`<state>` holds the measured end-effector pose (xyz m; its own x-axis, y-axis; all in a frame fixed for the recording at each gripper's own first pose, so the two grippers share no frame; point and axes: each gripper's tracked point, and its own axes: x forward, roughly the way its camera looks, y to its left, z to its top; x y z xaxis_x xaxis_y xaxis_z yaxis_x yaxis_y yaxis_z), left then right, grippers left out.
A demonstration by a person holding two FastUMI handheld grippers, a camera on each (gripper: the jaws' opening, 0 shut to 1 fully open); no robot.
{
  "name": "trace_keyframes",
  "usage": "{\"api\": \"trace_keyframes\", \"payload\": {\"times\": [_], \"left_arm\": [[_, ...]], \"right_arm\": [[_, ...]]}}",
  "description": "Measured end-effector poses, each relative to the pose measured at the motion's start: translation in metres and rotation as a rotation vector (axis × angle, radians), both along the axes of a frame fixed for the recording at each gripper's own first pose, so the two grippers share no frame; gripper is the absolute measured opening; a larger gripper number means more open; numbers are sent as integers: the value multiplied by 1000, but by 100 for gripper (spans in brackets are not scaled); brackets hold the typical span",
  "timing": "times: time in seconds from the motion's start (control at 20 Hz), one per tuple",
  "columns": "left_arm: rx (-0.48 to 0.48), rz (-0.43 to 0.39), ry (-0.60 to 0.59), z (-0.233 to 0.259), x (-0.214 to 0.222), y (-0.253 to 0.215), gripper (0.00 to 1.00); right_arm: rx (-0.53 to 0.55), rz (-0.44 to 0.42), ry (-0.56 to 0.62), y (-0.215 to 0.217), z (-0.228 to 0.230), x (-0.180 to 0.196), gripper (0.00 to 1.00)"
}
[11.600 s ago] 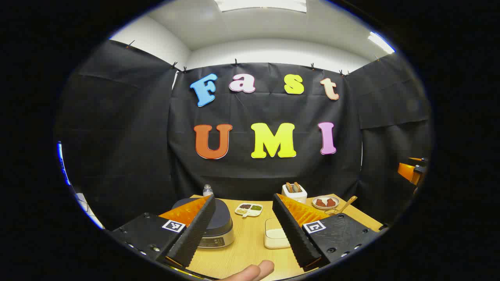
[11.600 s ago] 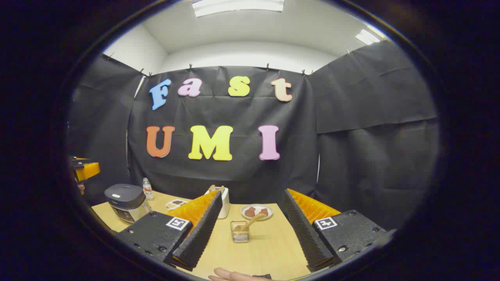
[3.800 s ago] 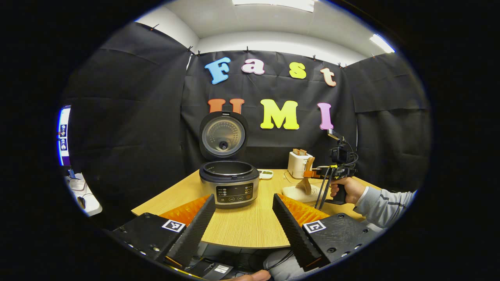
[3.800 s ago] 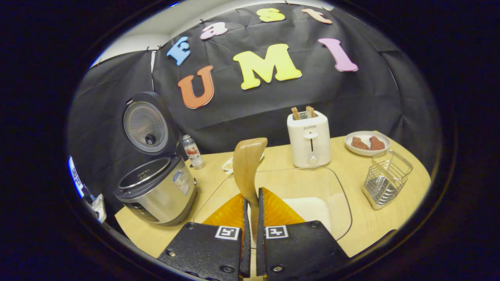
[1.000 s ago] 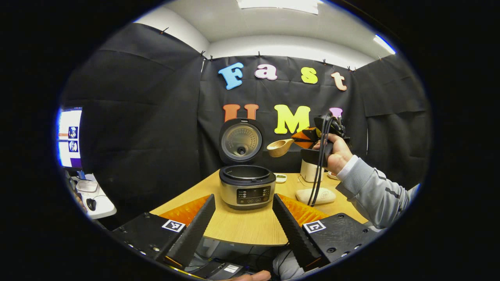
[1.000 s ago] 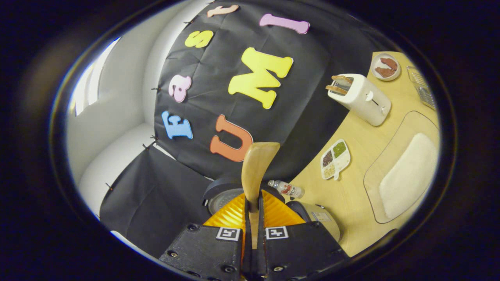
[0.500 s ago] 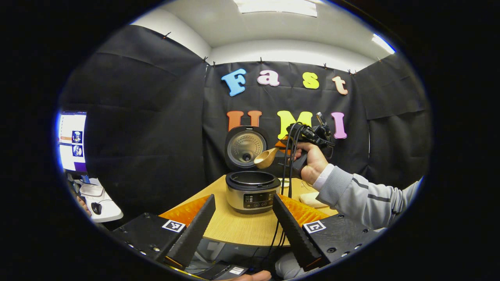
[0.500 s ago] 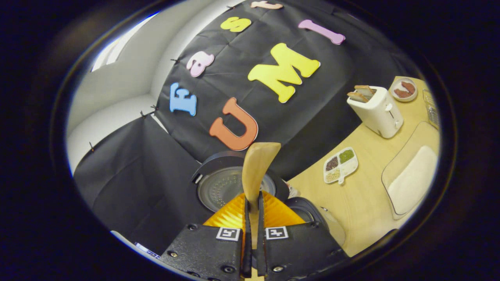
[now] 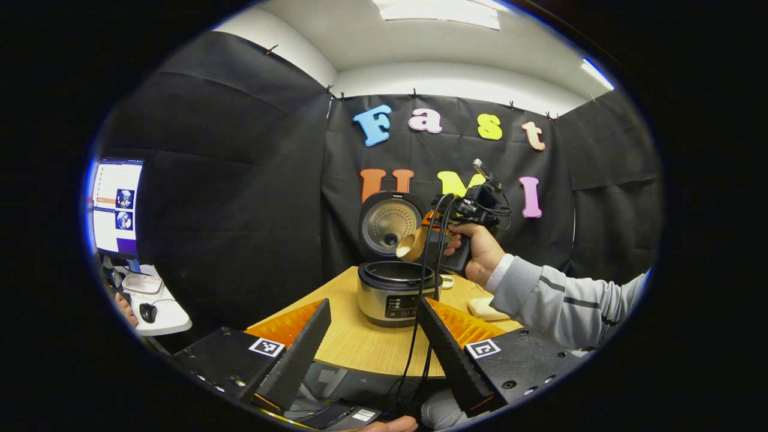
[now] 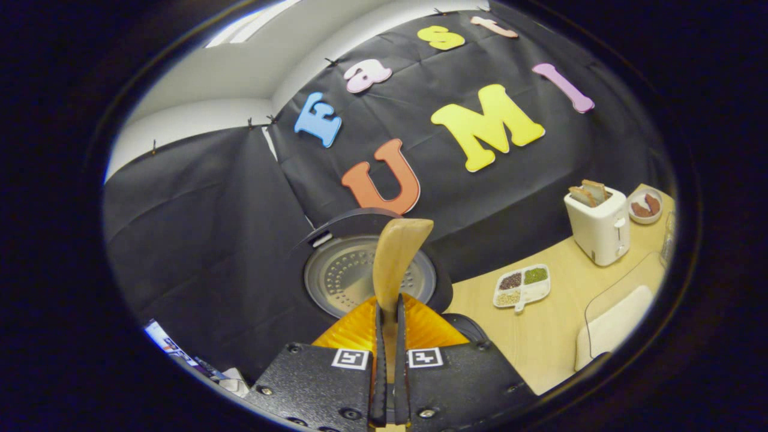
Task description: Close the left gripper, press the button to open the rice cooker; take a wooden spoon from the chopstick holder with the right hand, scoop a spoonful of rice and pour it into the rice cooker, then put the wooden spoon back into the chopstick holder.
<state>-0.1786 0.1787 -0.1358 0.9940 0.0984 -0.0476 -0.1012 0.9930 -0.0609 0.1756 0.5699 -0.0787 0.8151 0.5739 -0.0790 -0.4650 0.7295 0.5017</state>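
The rice cooker (image 9: 396,292) stands on the wooden table (image 9: 354,342) with its lid (image 9: 390,222) raised. A hand (image 9: 477,255) holds my right gripper (image 9: 431,225) above the pot's right rim, with the wooden spoon's bowl (image 9: 411,245) hanging tipped just over the opening. In the right gripper view my right gripper (image 10: 389,318) is shut on the handle of the wooden spoon (image 10: 396,258), which points at the inside of the lid (image 10: 360,273). Whether rice is in the spoon is hidden. My left gripper (image 9: 372,348) hangs open, short of the table's near edge.
A white toaster (image 10: 597,231), a plate of meat (image 10: 645,205), a divided dish of grains (image 10: 521,285) and the tray of rice (image 10: 612,327) sit right of the cooker. A grey sleeve (image 9: 558,300) reaches in from the right. A monitor (image 9: 114,207) glows far left.
My right gripper has carried the spoon left and down until its bowl is tipped over the cooker's pot. The left gripper has drifted slightly and stayed open.
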Motion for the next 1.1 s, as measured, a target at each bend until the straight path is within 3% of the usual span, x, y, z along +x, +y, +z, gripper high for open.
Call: {"api": "trace_keyframes", "payload": {"times": [0.8, 1.1], "left_arm": [[23, -24, 23, -13, 13, -8, 94], [24, -42, 30, -15, 16, -12, 94]], "right_arm": [[-374, 23, -320, -2, 9, 0, 11], [-650, 41, -526, 8, 6, -28, 11]]}}
